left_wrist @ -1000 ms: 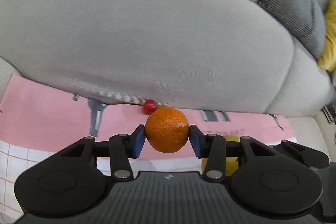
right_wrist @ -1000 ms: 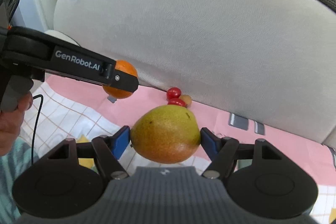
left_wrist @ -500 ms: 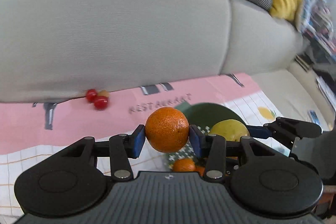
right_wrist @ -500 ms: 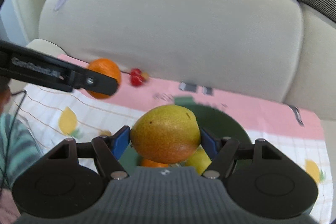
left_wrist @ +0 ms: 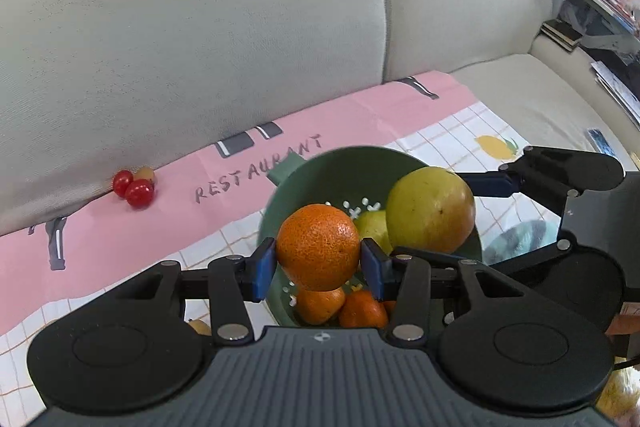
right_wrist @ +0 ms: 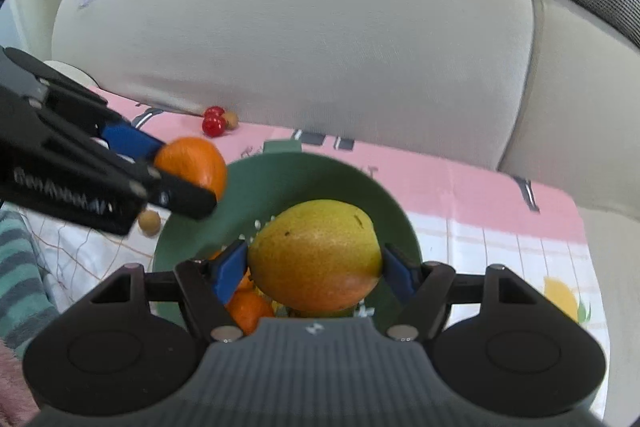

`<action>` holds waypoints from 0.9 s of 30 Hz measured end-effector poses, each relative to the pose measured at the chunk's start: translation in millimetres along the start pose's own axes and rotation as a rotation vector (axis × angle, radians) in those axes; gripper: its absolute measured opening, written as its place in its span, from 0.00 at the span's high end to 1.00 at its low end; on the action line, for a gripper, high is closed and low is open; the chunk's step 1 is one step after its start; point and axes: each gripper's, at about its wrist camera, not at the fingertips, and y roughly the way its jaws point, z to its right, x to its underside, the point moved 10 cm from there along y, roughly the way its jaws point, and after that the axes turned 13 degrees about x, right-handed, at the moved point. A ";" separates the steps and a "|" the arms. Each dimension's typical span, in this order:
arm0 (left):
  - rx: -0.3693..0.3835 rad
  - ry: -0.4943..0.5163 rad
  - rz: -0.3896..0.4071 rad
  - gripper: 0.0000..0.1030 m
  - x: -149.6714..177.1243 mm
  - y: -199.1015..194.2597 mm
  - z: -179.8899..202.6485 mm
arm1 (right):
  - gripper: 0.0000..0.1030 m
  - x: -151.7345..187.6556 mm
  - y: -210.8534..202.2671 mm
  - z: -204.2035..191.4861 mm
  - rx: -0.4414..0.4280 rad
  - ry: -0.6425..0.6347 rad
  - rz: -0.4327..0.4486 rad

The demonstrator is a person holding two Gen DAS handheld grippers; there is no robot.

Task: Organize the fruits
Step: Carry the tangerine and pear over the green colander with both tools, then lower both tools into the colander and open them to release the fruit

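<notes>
Left gripper (left_wrist: 318, 267) clamped orange (left_wrist: 318, 247) over green colander (left_wrist: 320, 171) near cloth's sofa edge; right gripper (right_wrist: 314, 267) clamped mango (right_wrist: 316, 255) above it. Best: lower before releasing, avoid fruit already inside.

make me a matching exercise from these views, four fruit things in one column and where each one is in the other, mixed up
Column A
1. orange
2. mango
3. cherry tomatoes
4. small oranges

Column B
a. lying in the green colander
b. on the pink cloth at the foot of the sofa back
c. clamped in the left gripper
d. clamped in the right gripper

Pairs: 1-c, 2-d, 3-b, 4-a
</notes>
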 end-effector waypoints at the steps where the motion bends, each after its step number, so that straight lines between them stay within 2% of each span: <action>1: -0.007 -0.008 0.006 0.50 -2.1 -1.2 -3.9 | 0.32 -3.4 3.2 -2.4 -0.009 -0.015 0.011; 6: -0.041 -0.036 0.027 0.50 -12.7 -8.2 -20.7 | 0.32 -15.0 23.8 -21.9 -0.052 -0.078 0.045; 12: -0.042 -0.035 0.019 0.50 -15.2 -5.6 -24.6 | 0.32 -19.0 49.7 -39.3 -0.097 -0.137 0.042; 27: -0.034 -0.042 -0.020 0.50 -9.8 10.0 -27.1 | 0.32 -6.9 84.7 -43.5 -0.083 -0.188 -0.006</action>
